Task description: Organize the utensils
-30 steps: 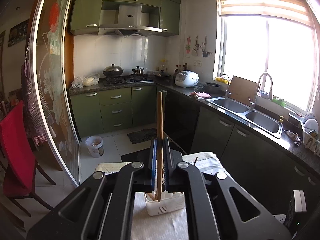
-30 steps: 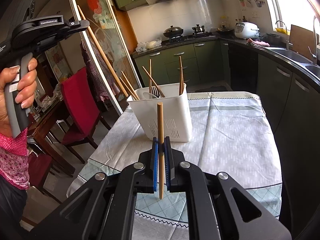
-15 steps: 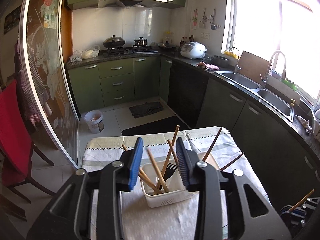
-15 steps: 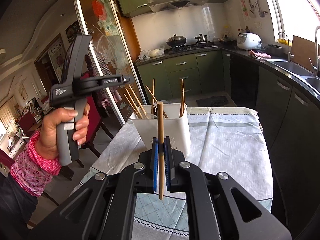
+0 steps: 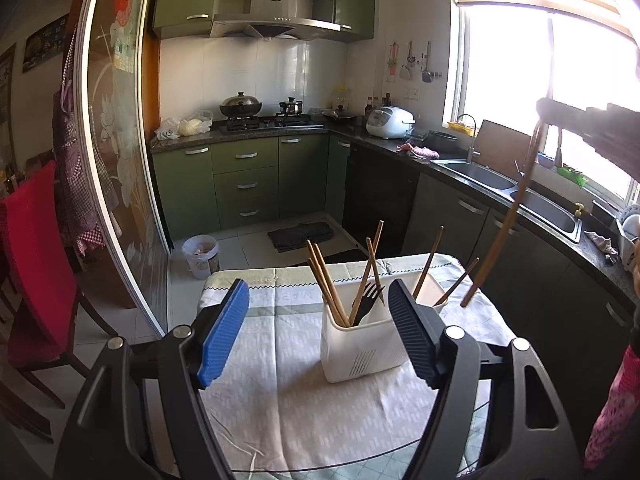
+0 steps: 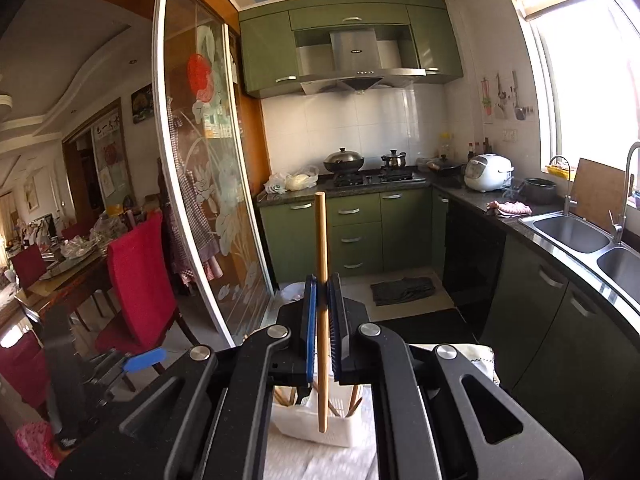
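One chopstick stands upright, pinched in my right tool, directly above the white caddy; my left tool, just opened wide, holds nothing.

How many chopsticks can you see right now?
7: four with the black fork in the white holder, two in its other compartment, one chopstick clamped in the right gripper. Others may be hidden.

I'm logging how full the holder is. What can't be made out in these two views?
- Utensil holder, left wrist view: its right compartment is covered by the left gripper.
- Holder, right wrist view: the right gripper hides most of it.
- Chopstick count: sticks overlap.
- Black fork: lower half is inside the holder.
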Motion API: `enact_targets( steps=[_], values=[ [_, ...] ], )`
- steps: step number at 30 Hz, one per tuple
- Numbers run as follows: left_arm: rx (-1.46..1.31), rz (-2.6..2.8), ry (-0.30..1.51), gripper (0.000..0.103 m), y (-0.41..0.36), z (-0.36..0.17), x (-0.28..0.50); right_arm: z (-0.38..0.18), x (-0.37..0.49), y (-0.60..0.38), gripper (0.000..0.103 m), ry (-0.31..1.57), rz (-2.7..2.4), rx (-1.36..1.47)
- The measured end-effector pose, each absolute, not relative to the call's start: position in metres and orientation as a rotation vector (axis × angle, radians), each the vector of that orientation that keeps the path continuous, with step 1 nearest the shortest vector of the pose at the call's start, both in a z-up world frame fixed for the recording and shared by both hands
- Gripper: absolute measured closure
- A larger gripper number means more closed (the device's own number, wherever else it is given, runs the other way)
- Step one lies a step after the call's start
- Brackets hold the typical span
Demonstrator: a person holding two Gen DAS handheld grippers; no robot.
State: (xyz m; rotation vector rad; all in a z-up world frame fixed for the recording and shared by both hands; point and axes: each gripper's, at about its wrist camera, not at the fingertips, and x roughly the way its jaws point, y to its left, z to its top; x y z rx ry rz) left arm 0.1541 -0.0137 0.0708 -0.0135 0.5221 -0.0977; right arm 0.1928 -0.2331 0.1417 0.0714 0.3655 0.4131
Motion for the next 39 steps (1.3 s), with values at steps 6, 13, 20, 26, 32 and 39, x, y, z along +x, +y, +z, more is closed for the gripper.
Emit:
enact_targets(
  steps=[6,13,20,26,32,39],
  values=[
    [0.013,-0.089,0.509,0.031,-0.003,0.062,0.123,0.109,0.252,-0.214,0.096,0.482,0.371,0.068],
    [-0.029,-0.097,0.559,0.015,0.010,0.039,0.111,0.051,0.282,-0.202,0.096,0.591,0.372,0.038],
    [-0.027,-0.111,0.574,0.007,0.009,0.020,0.103,0.021,0.280,-0.190,0.077,0.631,0.381,-0.017],
    [-0.047,-0.119,0.595,0.007,0.010,0.013,0.106,0.027,0.244,-0.195,0.065,0.590,0.448,0.002],
    [-0.027,-0.114,0.575,0.007,0.007,0.012,0.100,0.029,0.190,-0.209,0.040,0.516,0.505,0.040],
    [-0.036,-0.138,0.562,0.007,0.004,0.001,0.082,-0.013,0.121,-0.255,0.005,0.474,0.464,0.088]
  ],
)
